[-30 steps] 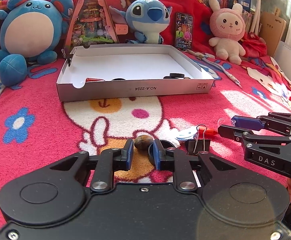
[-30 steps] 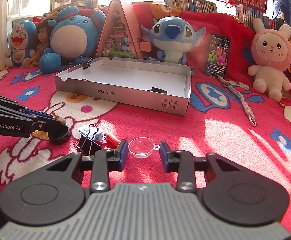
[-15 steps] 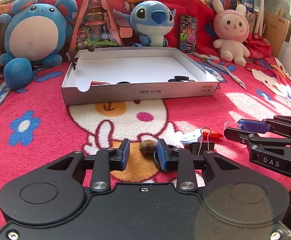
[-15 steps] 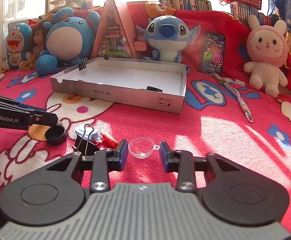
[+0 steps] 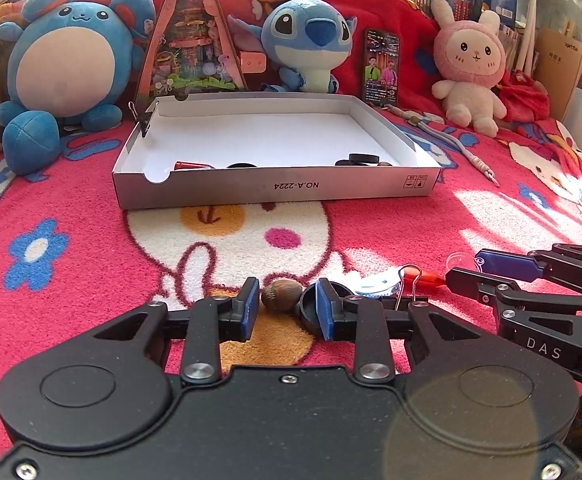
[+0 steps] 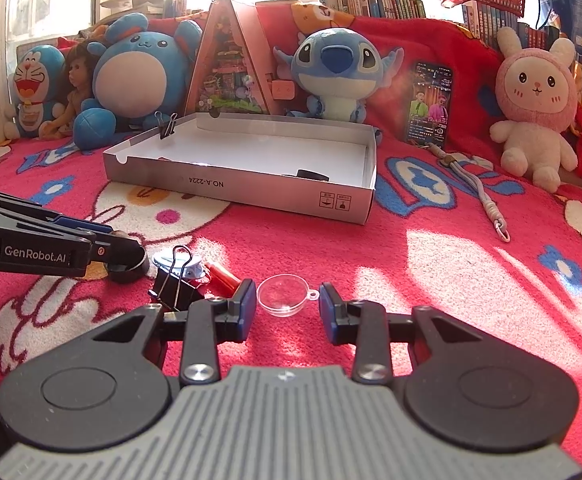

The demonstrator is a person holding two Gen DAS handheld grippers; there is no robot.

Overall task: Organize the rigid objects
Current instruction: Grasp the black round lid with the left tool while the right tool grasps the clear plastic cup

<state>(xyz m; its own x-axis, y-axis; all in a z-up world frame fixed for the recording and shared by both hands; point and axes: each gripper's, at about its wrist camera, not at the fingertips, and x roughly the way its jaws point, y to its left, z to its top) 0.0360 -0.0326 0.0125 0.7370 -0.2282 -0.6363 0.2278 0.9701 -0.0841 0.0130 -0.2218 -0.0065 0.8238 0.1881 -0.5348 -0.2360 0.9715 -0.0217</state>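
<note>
A brown nut (image 5: pixel 282 295) lies on the red blanket just ahead of my left gripper (image 5: pixel 286 310). Its blue pads stand apart on either side of the nut without pressing it. A black cap (image 5: pixel 309 308) sits against the right pad. My right gripper (image 6: pixel 287 308) is open around a clear plastic dome (image 6: pixel 285 300), with a gap on both sides. A black binder clip (image 6: pixel 175 286), a red piece (image 6: pixel 223 274) and a blue-white disc (image 6: pixel 185 266) lie between the two grippers. The shallow white box (image 5: pixel 275 190) farther back holds a few small dark and red items.
Plush toys (image 5: pixel 311 40), a doll, a triangular picture box (image 5: pixel 193 40) and a phone (image 5: pixel 382 66) line the back behind the box. A grey lanyard (image 6: pixel 479 184) lies to its right. A binder clip (image 6: pixel 167 126) grips the box's left rim.
The left gripper's pads have spread wider apart around the nut. The right gripper and the clear dome have stayed put.
</note>
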